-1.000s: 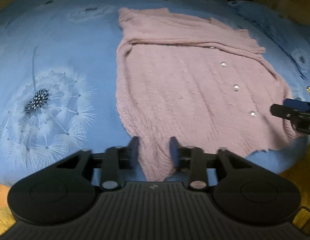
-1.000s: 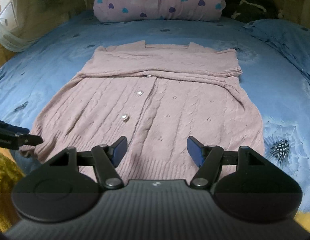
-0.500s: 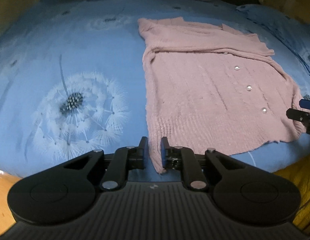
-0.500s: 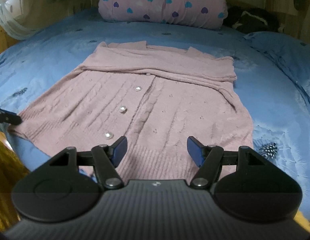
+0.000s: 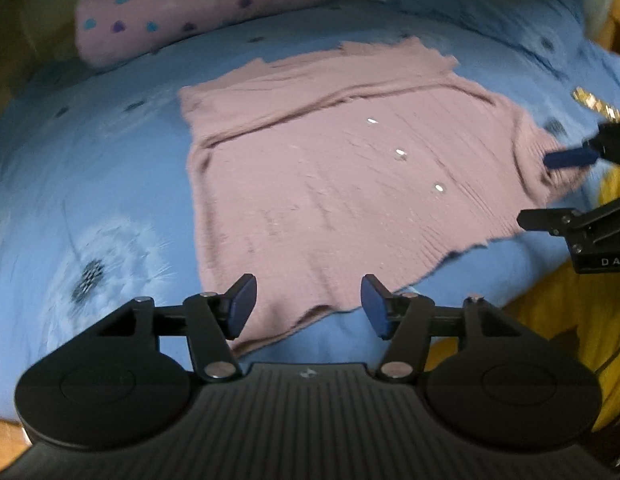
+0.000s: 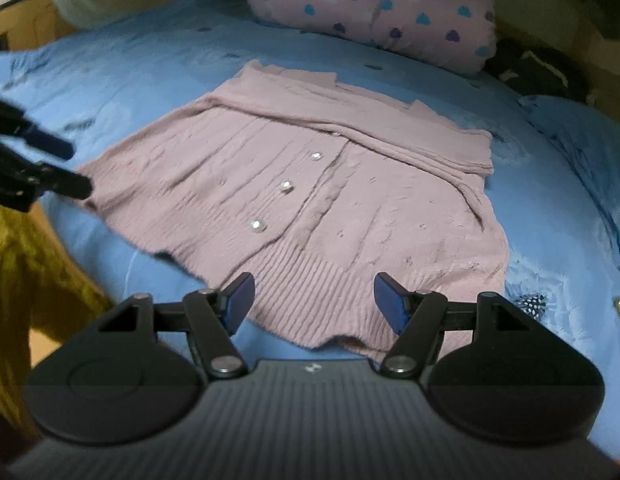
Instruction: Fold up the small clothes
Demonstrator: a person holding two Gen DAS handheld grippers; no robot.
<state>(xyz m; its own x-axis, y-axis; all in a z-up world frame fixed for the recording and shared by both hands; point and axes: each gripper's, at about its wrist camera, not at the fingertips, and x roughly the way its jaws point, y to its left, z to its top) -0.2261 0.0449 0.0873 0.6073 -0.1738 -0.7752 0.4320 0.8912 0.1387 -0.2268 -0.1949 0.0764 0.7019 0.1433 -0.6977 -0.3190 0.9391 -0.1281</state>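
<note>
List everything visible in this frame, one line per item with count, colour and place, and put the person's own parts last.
Cardigan: one, dusty pink knit, lying flat on the bed with its sleeves folded across the top.
Buttons: three visible, pearly white, in a row down the cardigan front.
Bedsheet: one, blue with white dandelion print, under the cardigan.
Pillow: one, pale pink with blue and purple hearts, at the head of the bed.
Dark item: black and white, beside the pillow; too blurred to identify.
Left claw: open, over the hem's left corner.
Right claw: open, over the hem's right side.
</note>
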